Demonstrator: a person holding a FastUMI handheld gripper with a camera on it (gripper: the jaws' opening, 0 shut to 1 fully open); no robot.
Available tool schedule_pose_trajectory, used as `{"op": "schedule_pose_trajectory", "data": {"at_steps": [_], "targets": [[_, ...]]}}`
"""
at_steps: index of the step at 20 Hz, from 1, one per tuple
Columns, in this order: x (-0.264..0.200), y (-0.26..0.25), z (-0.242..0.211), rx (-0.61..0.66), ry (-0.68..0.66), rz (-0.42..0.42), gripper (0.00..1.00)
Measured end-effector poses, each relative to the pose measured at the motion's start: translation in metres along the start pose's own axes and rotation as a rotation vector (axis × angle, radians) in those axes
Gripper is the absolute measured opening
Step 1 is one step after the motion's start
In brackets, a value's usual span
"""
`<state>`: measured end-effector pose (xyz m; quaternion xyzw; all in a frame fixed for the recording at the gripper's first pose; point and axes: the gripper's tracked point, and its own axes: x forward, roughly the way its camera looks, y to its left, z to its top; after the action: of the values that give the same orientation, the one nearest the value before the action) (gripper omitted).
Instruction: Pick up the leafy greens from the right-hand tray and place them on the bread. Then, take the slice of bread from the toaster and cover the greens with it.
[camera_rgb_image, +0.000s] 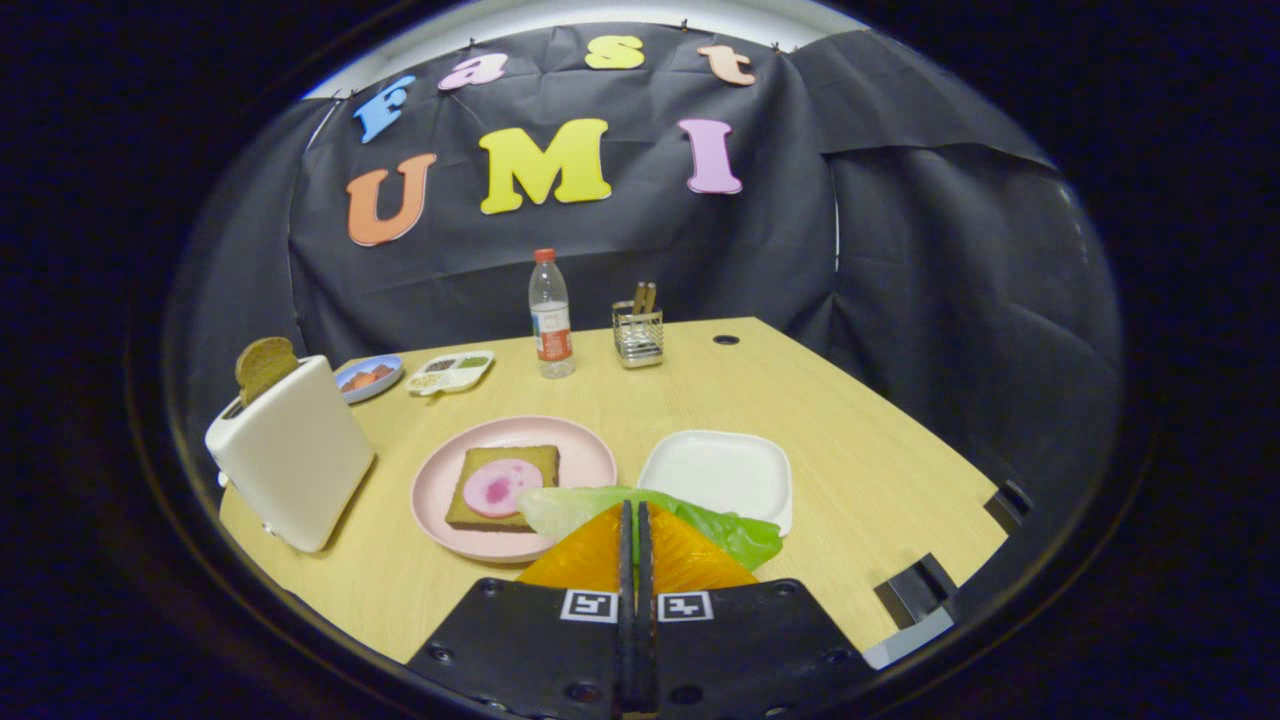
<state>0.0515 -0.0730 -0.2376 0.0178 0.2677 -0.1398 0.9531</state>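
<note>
My gripper (633, 508) is shut on the leafy greens (700, 520), a pale green lettuce leaf that spreads to both sides of the fingertips. The leaf hangs above the table between the pink plate (580, 455) and the white square tray (715, 470). On the pink plate lies a slice of brown bread (535, 465) with a round pink slice of meat (497, 487) on top. Left of the plate stands a white toaster (292, 452) with a brown bread slice (264, 366) sticking up out of its slot.
At the back of the wooden table (860, 450) stand a water bottle (550, 318), a wire holder with sticks (638, 330), a small blue dish (368, 377) and a white divided dish (450, 371). The table's edge runs close on the right.
</note>
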Motion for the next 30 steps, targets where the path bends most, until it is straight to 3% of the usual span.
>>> {"op": "schedule_pose_trajectory", "data": {"at_steps": [4,9,15,20,21,26,30], "targets": [[0.001,0.034,0.033,0.002,-0.066,0.038,0.00],[0.038,0.089,0.052,-0.033,-0.067,0.073,0.00],[0.079,0.119,0.006,-0.090,0.063,0.079,0.00],[0.083,0.118,-0.030,-0.113,0.183,0.064,0.02],[0.078,0.118,-0.028,-0.106,0.176,0.064,0.06],[0.023,0.140,0.029,-0.101,0.057,0.118,0.98],[-0.020,0.174,0.075,-0.085,0.016,0.178,0.96]]}}
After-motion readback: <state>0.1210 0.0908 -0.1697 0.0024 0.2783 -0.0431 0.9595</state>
